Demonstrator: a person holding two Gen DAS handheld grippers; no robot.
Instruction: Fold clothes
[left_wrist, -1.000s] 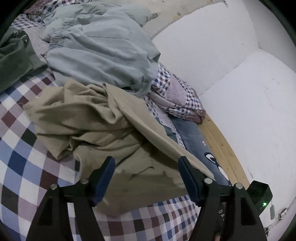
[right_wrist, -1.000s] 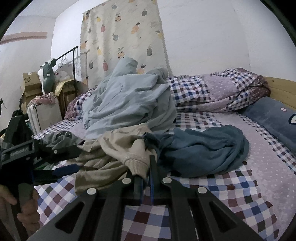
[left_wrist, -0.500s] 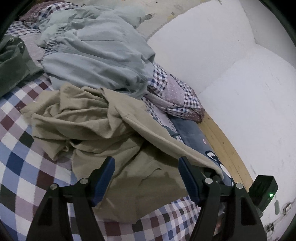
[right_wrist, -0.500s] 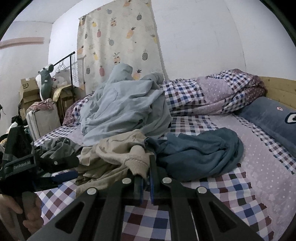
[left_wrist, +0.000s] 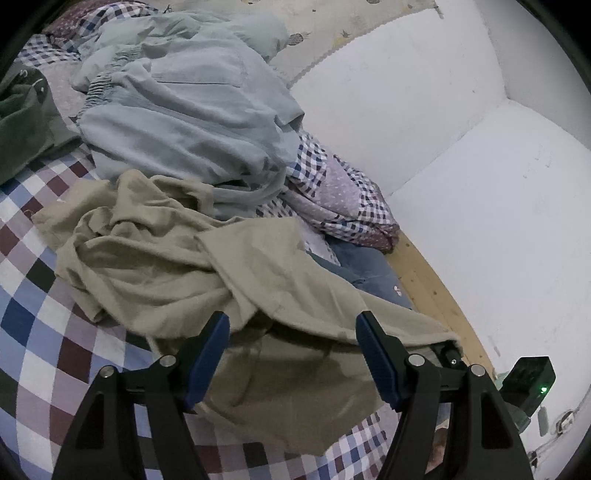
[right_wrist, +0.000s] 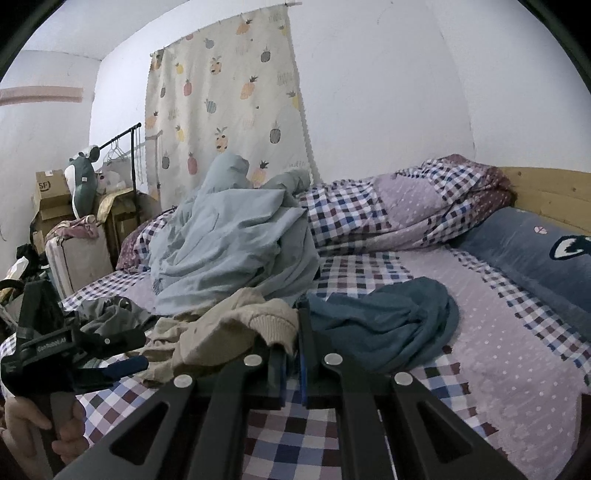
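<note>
The beige garment (left_wrist: 155, 258) lies crumpled on the checked bedsheet (left_wrist: 33, 332) near the foot-side edge of the bed, and one part of it is drawn out taut toward the right gripper (right_wrist: 291, 354), whose fingers are pressed together on the garment's ribbed cuff (right_wrist: 275, 323). The left gripper (left_wrist: 291, 354) hangs just above the spread part of the same garment with its blue-padded fingers (left_wrist: 207, 354) wide apart and nothing between them (a hand (right_wrist: 26, 424) grips its handle at the lower left of the right wrist view). Touching the beige cloth on its far side is a heap of pale blue clothing (left_wrist: 184, 103), piled high toward the middle of the bed. A teal garment (right_wrist: 388, 321) lies bunched just beside the cuff, on the dotted lilac part of the sheet. A dark green garment (left_wrist: 22, 118) sits at the bed's edge, near the pale blue heap. A rolled checked quilt (right_wrist: 406, 206) runs along the wall side, with a grey-blue pillow (right_wrist: 535, 254) against the wooden headboard (right_wrist: 554, 195). A pineapple-print curtain (right_wrist: 229, 103) hangs behind the bed.
</note>
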